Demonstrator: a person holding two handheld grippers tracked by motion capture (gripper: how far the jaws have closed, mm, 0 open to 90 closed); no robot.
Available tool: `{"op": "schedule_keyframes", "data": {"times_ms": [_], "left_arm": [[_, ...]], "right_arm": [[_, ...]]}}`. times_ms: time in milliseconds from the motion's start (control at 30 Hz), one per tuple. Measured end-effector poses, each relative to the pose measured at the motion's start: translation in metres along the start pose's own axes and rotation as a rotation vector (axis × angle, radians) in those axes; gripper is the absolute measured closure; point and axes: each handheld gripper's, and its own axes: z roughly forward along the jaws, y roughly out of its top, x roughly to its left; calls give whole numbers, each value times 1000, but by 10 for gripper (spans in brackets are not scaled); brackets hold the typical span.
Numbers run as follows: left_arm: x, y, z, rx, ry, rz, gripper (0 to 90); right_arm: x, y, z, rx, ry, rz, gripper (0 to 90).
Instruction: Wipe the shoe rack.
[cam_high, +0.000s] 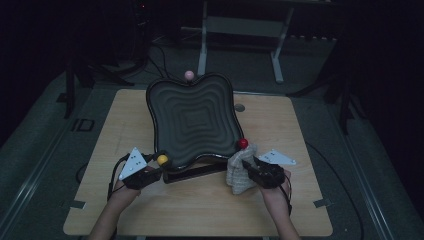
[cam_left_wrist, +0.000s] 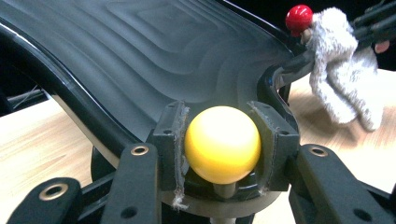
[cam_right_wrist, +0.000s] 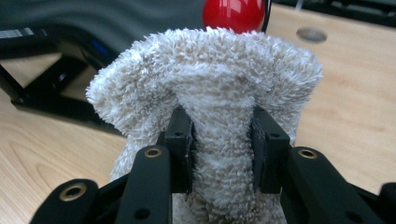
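One dark ridged tray, wavy-edged, stands tilted on one black stand near the middle of the wooden worktop. Three ball knobs counted at its rim: one pink ball at the far edge, one yellow ball at the near left corner, one red ball at the near right corner. Two tongs in hand. Left tongs are clamped on the yellow ball, pads pressed to either side of it, clear in the left gripper view. Right tongs are clamped on one pale fluffy cloth, bunched between the pads; the cloth sits right against the red ball and hangs to the worktop. One small round disc lies in the worktop beyond the tray's right side.
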Motion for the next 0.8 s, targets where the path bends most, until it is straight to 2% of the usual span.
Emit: {"op": "schedule_keyframes", "data": {"times_ms": [167, 200, 233, 367, 400, 467, 567, 600, 667, 800], "left_arm": [[0, 1, 0, 6, -3, 2, 583], [0, 1, 0, 7, -7, 4, 583], [1, 1, 0, 8, -9, 7, 583], [1, 1, 0, 7, -13, 8, 584], [1, 1, 0, 6, -13, 9, 583], [1, 0, 0, 6, -14, 11, 584], [1, 1, 0, 7, -14, 10, 584], [1, 1, 0, 9, -16, 11, 584], [1, 1, 0, 8, -17, 11, 584], [2, 0, 0, 7, -21, 14, 584]], "right_arm": [[1, -2, 6, 3, -10, 1, 648], [-1, -12, 17, 54, 1, 15, 648], [0, -12, 16, 59, 4, 17, 648], [2, -4, 6, 30, 4, 2, 649], [6, 2, -1, -3, 10, -2, 648], [11, 5, -2, -12, 11, -19, 647], [13, 1, 5, 6, 11, -24, 645], [14, -6, 13, 34, 8, -19, 645], [15, -9, 16, 58, 21, -18, 645], [17, -3, 9, 43, 32, -26, 647]]}}
